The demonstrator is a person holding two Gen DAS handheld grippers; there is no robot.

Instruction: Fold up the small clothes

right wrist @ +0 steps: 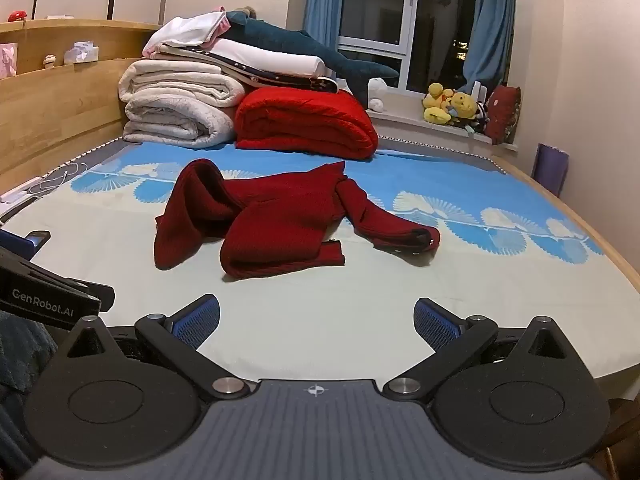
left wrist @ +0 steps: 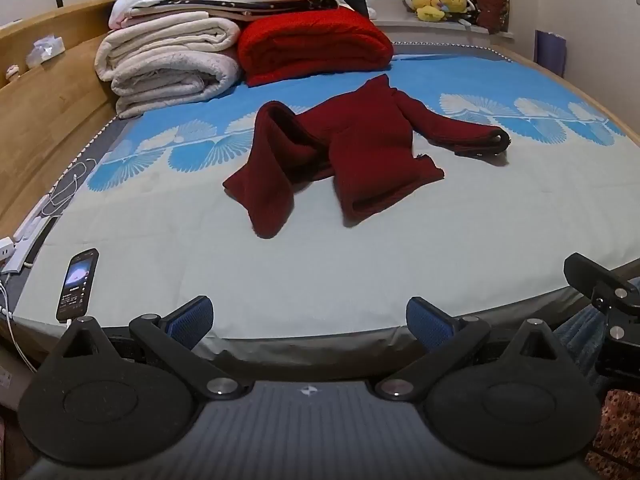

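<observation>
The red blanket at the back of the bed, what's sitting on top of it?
On the red blanket rests a dark star-patterned folded cloth, with a white folded one above and a blue shark plush behind. What lies underneath the blanket is covered.

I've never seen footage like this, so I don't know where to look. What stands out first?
A crumpled dark red sweater lies in the middle of the bed, one sleeve flung out to the right. Behind it, by the wooden headboard, sit a bright red folded blanket and stacked cream blankets with a plush shark on top. Near the camera, the right gripper and left gripper are open and empty.
</observation>
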